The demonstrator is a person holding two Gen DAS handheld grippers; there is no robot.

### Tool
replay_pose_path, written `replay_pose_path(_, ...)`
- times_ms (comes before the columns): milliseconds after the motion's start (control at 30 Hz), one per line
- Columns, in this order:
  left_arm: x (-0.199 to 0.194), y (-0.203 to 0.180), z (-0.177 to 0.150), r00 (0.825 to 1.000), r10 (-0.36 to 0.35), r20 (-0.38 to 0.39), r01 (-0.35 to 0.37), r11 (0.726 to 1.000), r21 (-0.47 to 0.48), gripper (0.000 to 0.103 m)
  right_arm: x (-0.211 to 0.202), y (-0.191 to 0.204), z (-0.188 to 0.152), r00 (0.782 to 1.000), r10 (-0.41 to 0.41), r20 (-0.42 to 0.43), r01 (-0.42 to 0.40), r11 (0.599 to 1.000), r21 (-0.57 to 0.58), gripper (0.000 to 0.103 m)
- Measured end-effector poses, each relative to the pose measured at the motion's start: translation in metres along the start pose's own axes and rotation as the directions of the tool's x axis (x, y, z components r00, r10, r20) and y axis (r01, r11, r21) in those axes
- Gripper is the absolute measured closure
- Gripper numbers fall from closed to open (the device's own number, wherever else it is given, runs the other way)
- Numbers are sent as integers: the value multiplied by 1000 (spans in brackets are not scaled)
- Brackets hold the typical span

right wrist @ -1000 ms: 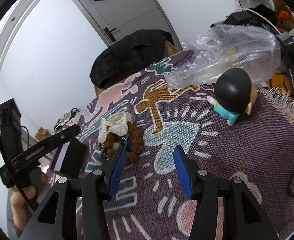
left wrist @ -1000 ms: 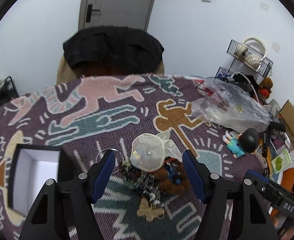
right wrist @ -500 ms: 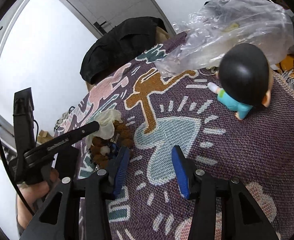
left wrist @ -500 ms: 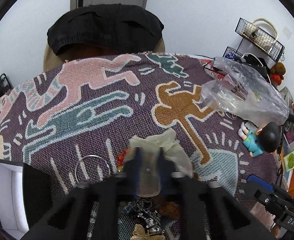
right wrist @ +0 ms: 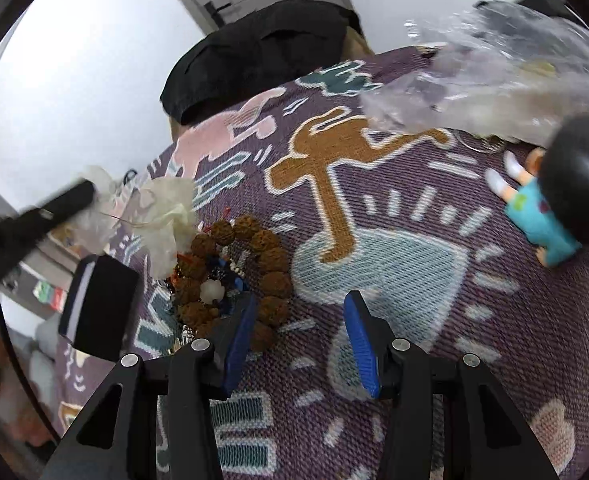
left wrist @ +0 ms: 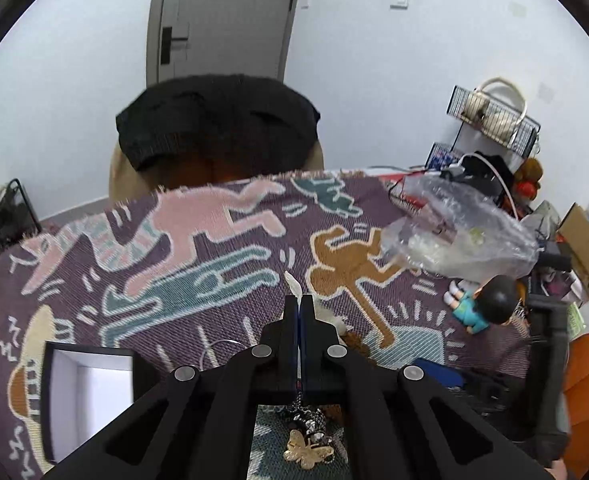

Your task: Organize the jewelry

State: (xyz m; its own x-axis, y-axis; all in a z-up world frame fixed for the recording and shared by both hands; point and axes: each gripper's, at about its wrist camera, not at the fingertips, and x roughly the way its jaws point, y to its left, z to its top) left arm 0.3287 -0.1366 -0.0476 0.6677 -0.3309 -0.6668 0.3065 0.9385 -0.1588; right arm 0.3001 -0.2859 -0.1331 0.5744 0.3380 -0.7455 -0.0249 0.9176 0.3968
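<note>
Two grippers working over patterned blanket [right wrist: 434,248]. Left gripper [left wrist: 299,304] clenched on sheer pouch [right wrist: 166,216], sliver of it poking out past fingertips; pouch hanging lifted, just beyond bead pile. Right gripper [right wrist: 300,344] sitting released, blue pads [right wrist: 360,344] spread apart, hovering low over blanket. Brown bead bracelet [right wrist: 262,256] lying just ahead of its left pad, touching other jewelry. Gold butterfly charm [left wrist: 306,453] resting beneath left gripper. Open black box [left wrist: 90,384] sitting left of left gripper. Doll [right wrist: 566,200] lying far right.

Black left gripper [left wrist: 299,308], right gripper [right wrist: 298,340] (blue-padded jaws), silver screws
</note>
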Motion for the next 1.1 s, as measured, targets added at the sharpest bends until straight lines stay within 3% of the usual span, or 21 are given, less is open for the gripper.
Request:
replay_pose_path(367, -49, 5, 11, 995, 20, 94, -22, 1000, 19, 103, 23, 19, 5, 992, -123, -34, 117, 984, -133, 58)
replay_pose_path(433, -54, 5, 11, 995, 21, 102, -23, 1000, 20, 103, 23, 21, 5, 994, -103, -44, 96, 985, -146, 85)
replay_pose_path(800, -76, 21, 9, 993, 9, 118, -7, 1000, -13, 103, -8, 21, 12, 999, 42, -22, -44, 994, -96, 85)
replay_pose_path(1100, -101, 45, 6, 991, -16, 134, 24, 998, -58, 103, -65, 56, 25, 991, 100, 92, -84, 983, -163, 85)
